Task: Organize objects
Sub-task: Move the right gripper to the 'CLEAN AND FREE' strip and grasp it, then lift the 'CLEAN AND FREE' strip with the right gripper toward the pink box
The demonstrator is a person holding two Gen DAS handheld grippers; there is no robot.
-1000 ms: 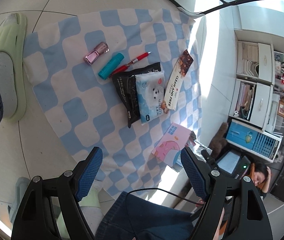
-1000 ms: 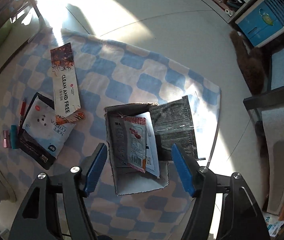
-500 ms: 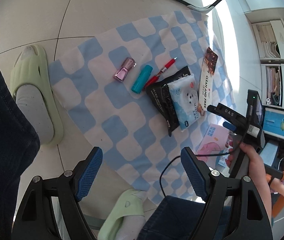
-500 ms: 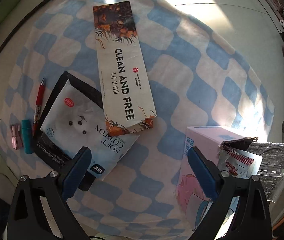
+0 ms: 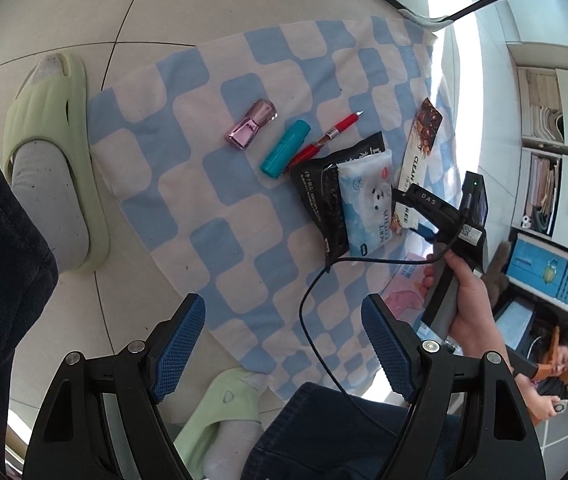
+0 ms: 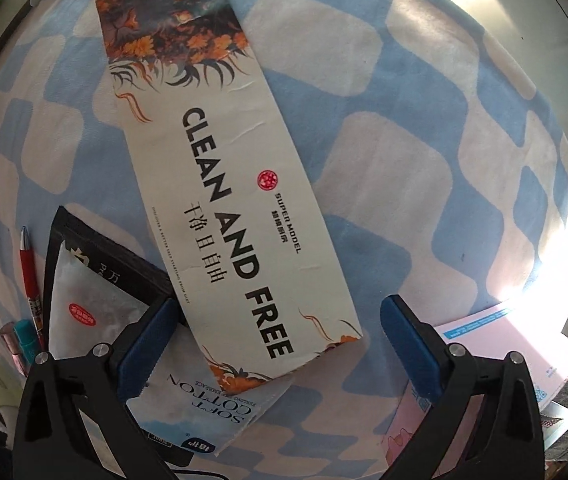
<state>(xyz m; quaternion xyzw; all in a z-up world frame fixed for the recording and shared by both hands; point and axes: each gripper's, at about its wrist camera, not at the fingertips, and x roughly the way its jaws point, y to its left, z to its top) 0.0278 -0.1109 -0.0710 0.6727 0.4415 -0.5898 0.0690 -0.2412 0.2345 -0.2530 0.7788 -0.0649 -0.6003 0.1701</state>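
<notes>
The right claw (image 6: 274, 342) has been carried from the pink box (image 6: 495, 360) down over the near end of the "CLEAN AND FREE" packet (image 6: 220, 184) on the checkered cloth (image 6: 403, 160); its jaws are closing, nothing gripped yet. The left claw (image 5: 284, 340) hangs open, empty.

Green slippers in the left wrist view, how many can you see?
2. One green slipper sits on the tile left of the checkered cloth, a grey-socked foot in it. The second slipper shows at the bottom edge, partly hidden between the left gripper's jaws.
</notes>
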